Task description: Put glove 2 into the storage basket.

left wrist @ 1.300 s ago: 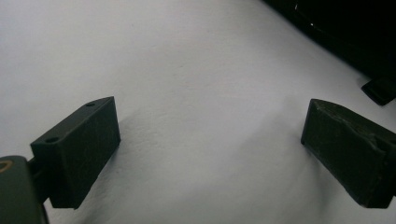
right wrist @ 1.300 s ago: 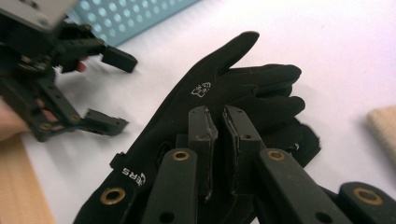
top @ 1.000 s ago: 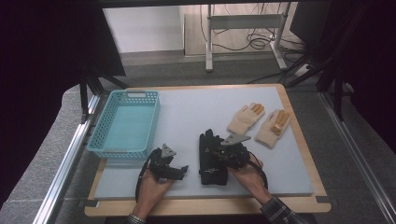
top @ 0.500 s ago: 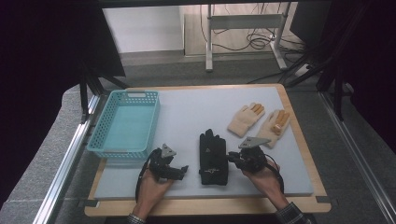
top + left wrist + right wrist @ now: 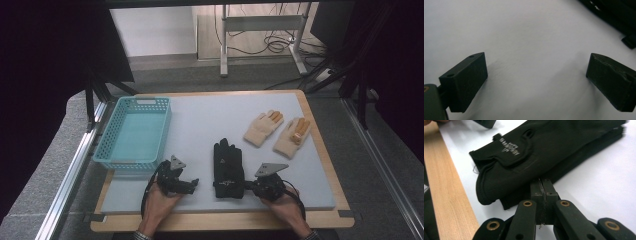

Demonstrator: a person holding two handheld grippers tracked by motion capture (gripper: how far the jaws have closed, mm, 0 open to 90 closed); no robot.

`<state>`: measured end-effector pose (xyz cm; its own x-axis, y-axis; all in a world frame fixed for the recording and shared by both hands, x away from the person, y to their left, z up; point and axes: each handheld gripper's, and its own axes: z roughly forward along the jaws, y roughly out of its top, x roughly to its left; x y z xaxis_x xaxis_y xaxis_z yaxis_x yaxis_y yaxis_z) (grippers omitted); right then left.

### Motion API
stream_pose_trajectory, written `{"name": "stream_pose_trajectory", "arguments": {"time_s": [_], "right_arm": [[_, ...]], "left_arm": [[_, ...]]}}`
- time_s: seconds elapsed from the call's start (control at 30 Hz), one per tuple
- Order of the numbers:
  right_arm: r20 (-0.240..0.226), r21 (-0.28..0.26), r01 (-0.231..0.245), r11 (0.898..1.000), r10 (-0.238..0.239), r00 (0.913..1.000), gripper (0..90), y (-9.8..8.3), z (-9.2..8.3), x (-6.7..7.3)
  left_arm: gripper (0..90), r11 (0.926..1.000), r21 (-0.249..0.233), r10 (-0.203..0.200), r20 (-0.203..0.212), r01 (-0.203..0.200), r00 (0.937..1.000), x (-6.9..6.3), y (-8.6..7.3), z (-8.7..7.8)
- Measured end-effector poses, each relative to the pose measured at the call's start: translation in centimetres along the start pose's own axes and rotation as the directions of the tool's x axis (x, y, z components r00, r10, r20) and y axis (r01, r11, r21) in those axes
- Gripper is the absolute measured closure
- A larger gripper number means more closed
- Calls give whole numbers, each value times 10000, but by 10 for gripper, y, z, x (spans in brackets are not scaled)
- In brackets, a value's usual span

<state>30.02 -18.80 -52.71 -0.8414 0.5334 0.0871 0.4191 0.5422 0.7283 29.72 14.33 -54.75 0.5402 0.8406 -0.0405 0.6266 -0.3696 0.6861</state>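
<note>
Dragging risk, table (image 5: 200, 117): the black gloves (image 5: 228, 162) lie stacked at 6 o'clock near the front edge. A sideways pull could slide the pair over the mat rather than lift it.
Splitting risk, gloves: the top glove rests loosely on the lower one, so a pinch on one layer would likely leave the other behind.
Slipping risk, right gripper (image 5: 545, 182): its jaws have just been closing and now meet tight at the gloves' 3 o'clock edge. I cannot tell whether any cloth is caught, and a thin nip could pull free.
Left gripper (image 5: 536, 75): jaws wide over bare mat at the gloves' 9 o'clock, holding nothing.
Basket (image 5: 145, 101): at the table's 9 o'clock, empty.
Tan gloves (image 5: 263, 127): at 2 o'clock, well apart.
</note>
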Motion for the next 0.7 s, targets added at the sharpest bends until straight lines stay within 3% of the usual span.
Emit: {"name": "stream_pose_trajectory", "arguments": {"time_s": [0.13,0.33,0.43,0.5,0.7], "right_arm": [[-155,-44,49,10000,-50,9999,884,2,8,5],[-245,-1,218,9998,-218,9995,883,11,22,13],[-338,-1,251,9997,-251,9991,882,19,32,18],[-372,-21,214,9998,-215,9991,882,24,39,19],[-230,-5,373,9993,-373,9990,881,39,58,26]], "left_arm": [[31,10000,4,-75,-144,75,9999,5,-7,-6],[16,9999,-23,128,-508,-129,9986,11,-15,-13],[16,9999,-87,135,-317,-138,9994,16,-18,-14],[16,9999,-103,-110,-110,109,9999,18,-18,-13],[15,9998,-95,-164,-68,164,9998,19,-18,-12]]}}
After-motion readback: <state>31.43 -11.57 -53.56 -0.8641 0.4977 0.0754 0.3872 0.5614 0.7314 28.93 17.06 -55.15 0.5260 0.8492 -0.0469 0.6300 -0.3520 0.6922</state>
